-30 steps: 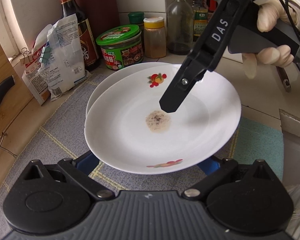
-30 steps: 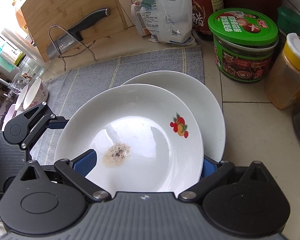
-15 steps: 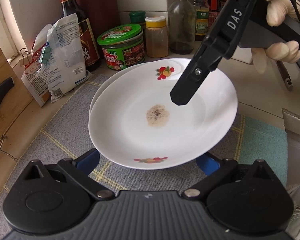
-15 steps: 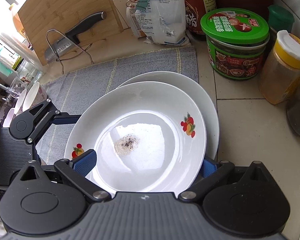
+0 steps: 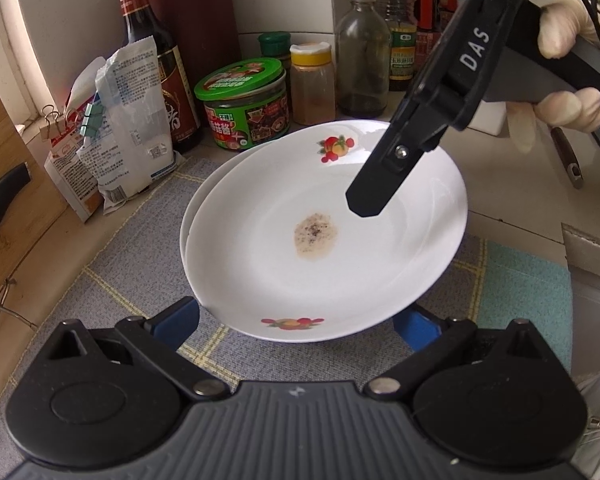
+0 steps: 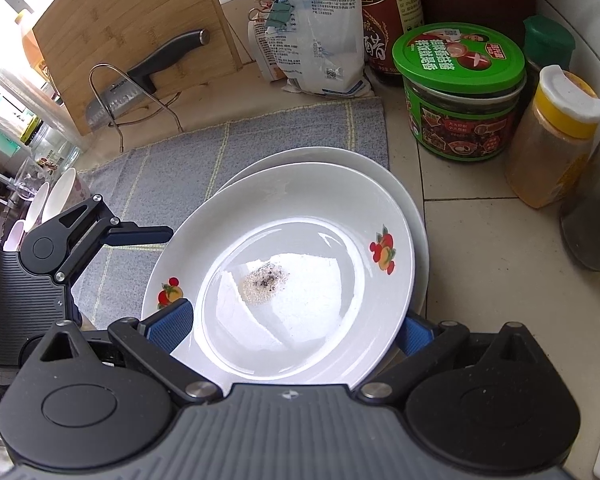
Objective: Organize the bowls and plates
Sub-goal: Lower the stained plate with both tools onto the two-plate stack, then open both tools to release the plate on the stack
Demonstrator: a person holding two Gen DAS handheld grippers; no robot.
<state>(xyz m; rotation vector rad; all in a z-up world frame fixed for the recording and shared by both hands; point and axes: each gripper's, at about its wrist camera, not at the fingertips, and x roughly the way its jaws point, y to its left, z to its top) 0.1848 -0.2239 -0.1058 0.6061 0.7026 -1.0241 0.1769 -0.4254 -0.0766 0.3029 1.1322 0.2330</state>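
A white plate with fruit decals [image 5: 380, 264] [image 6: 300, 208], a speckled residue [image 5: 315, 234] at its centre, lies slightly offset on a plain white plate [image 5: 185, 228] [image 6: 320, 155]. My left gripper [image 5: 296, 324] is open wide at the plate's near rim, and the rim covers its blue pad tips. One left finger [image 6: 140, 234] reaches the plate's left edge. My right gripper [image 6: 288, 330] is also open wide, with the plate's rim across its pads. In the left wrist view its black finger [image 5: 380, 184] hangs over the plate's right half.
The plates sit on a grey cloth mat [image 5: 112, 248]. Behind them stand a green-lidded jar [image 5: 240, 104], a yellow-capped spice jar [image 5: 312, 80], bottles and clipped bags [image 5: 124, 120]. A knife on a wire rack [image 6: 140, 76] leans against a cutting board. Bowls [image 6: 56, 196] stand far left.
The decorated plate has slid away from my left gripper toward the jars and now covers more of the lower plate. My right gripper has drawn up and to the right.
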